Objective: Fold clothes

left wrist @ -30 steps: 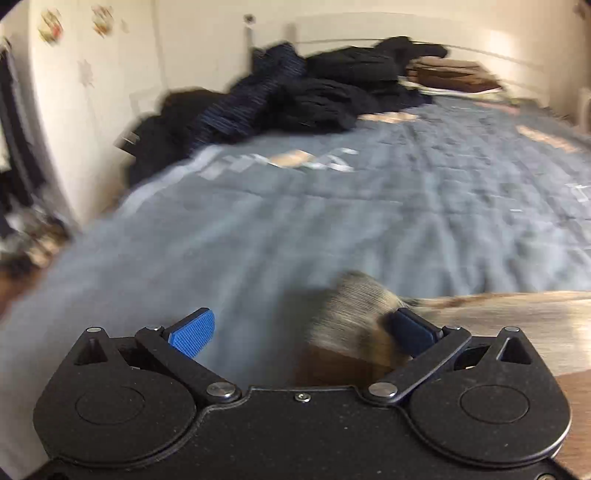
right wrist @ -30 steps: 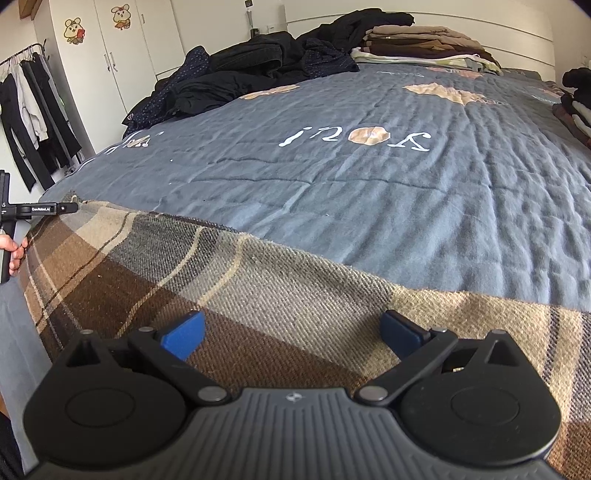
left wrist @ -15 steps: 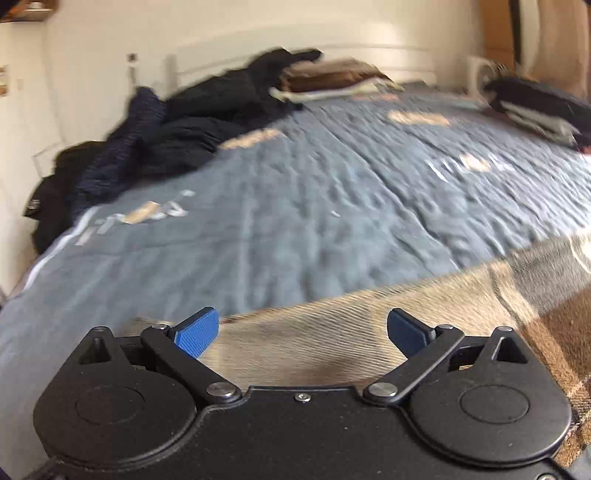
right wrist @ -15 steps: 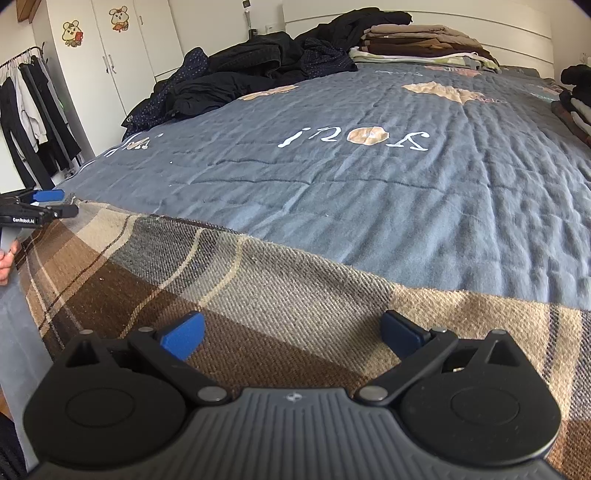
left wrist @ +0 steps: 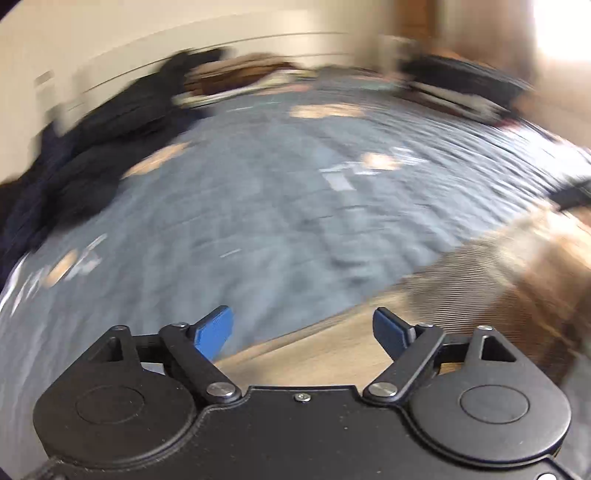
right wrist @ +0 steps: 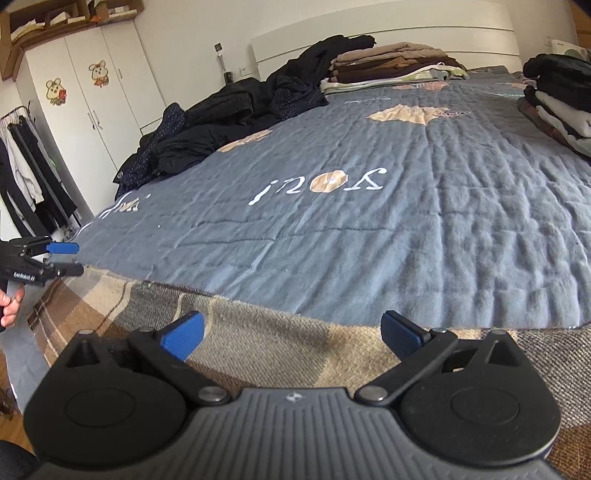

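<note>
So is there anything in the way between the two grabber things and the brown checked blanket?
Nothing visible. The plaid blanket lies right under the right gripper, its fingers apart. The left gripper hovers at the blanket's left corner, its fingers closing with nothing visibly between them. The piles of clothes sit far up the bed.

Bedroom, daylit

A bed with a grey-blue quilt and white headboard fills the room; a white wardrobe with cartoon stickers stands left, beside a clothes rail.

Coarse woven plaid cloth; matt quilted bedcover.
</note>
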A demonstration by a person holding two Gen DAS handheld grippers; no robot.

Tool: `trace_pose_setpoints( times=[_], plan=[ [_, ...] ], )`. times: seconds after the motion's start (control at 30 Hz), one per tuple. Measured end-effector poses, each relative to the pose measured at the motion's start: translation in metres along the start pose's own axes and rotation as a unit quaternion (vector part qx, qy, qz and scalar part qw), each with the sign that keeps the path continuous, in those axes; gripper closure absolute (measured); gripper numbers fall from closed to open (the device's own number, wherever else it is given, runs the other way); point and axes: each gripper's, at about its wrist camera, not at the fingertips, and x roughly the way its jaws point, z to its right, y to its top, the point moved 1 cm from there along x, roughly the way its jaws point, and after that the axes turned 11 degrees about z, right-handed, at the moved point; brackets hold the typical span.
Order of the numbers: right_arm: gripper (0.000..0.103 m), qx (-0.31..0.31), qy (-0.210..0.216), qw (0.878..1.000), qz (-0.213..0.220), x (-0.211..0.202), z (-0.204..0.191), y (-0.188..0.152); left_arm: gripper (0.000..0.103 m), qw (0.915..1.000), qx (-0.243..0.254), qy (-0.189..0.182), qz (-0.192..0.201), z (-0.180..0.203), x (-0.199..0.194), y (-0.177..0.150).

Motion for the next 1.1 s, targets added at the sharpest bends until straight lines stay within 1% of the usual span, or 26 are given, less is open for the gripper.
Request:
trace_pose_setpoints(
  times=[0.03,0.07,0.1,0.13,0.23,0.37,0.5,0.57,0.6,0.63,0.67,0.87,1.1],
  plan=[
    [0.001,0.004,0.0,1.0,0.004,-0.002,0.003,0.002,0.038,0.9994,0.02,-0.027,-0.01,0.014,0.012,0.009],
    [0.001,0.006,0.001,1.0,0.007,-0.004,0.005,0.002,0.044,0.998,0.035,-0.047,-0.023,0.026,0.024,0.014],
    [0.001,0.007,0.001,1.0,0.009,-0.006,0.007,0.003,0.057,0.9958,0.049,-0.068,-0.036,0.038,0.037,0.019],
    [0.001,0.007,0.0,1.0,0.01,-0.008,0.009,0.003,0.064,0.9932,0.063,-0.085,-0.05,0.048,0.049,0.023],
    [0.001,0.011,0.001,1.0,0.016,-0.011,0.014,0.006,0.064,0.9852,0.094,-0.113,-0.088,0.068,0.082,0.029],
    [0.001,0.022,0.008,0.999,0.027,-0.014,0.019,0.012,0.064,0.9741,0.113,-0.147,-0.129,0.084,0.107,0.033],
    [0.001,0.034,0.015,0.999,0.034,-0.017,0.023,0.015,0.064,0.9659,0.132,-0.158,-0.157,0.096,0.12,0.032],
    [0.001,0.033,0.016,0.999,0.034,-0.018,0.024,0.015,0.077,0.9651,0.123,-0.16,-0.167,0.095,0.122,0.031],
    [0.001,0.033,0.015,0.999,0.035,-0.018,0.024,0.016,0.09,0.9651,0.12,-0.158,-0.171,0.096,0.124,0.031],
    [0.001,0.034,0.014,0.999,0.037,-0.019,0.025,0.016,0.094,0.9652,0.122,-0.155,-0.172,0.097,0.124,0.032],
    [0.001,0.035,0.013,0.999,0.038,-0.02,0.025,0.016,0.096,0.9651,0.127,-0.153,-0.171,0.099,0.124,0.034],
    [0.001,0.046,0.017,0.998,0.043,-0.021,0.027,0.019,0.1,0.9656,0.145,-0.141,-0.164,0.104,0.121,0.039],
    [0.001,0.048,0.018,0.998,0.041,-0.021,0.027,0.017,0.101,0.9699,0.141,-0.132,-0.148,0.1,0.119,0.049]
  ],
)
